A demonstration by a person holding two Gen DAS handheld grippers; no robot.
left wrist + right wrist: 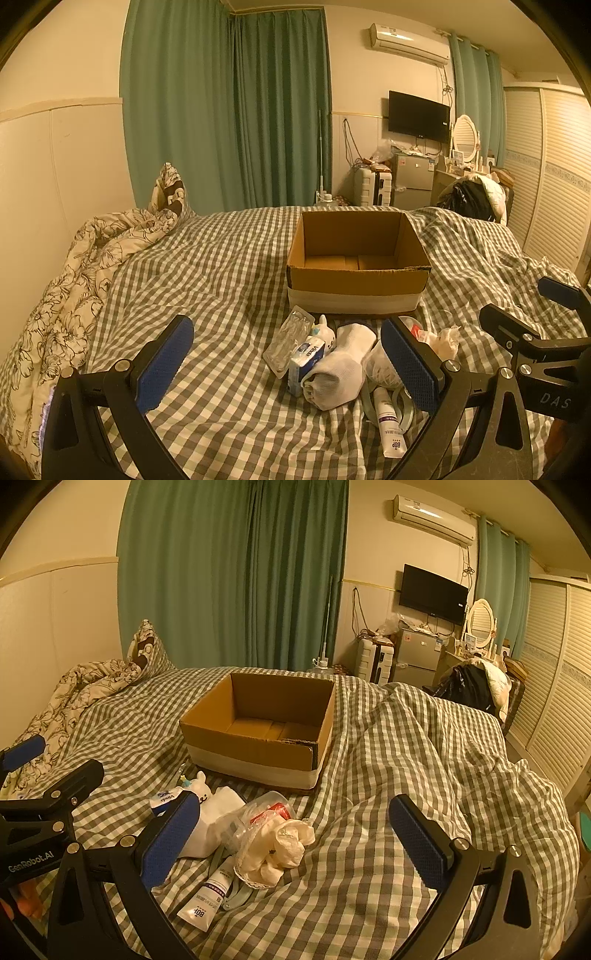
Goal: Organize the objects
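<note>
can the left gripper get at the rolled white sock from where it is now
Probably yes. The left gripper is open with the rolled white sock lying between its fingers, on top of the pile. The tissue pack presses against its left side, so a grab may nudge that.

Left gripper (286, 363): held low and level, facing forward, its two blue-padded fingers (164, 363) spread wide apart, nothing between them. Right gripper (295, 843): same attitude, level and forward-facing, fingers (419, 843) likewise spread wide and gripping nothing. The two units sit side by side, near each other; each appears at the edge of the other's wrist view, the right one at the left unit's right margin, the left one at the right unit's left margin. The person's hands and arms are not visible.
</note>
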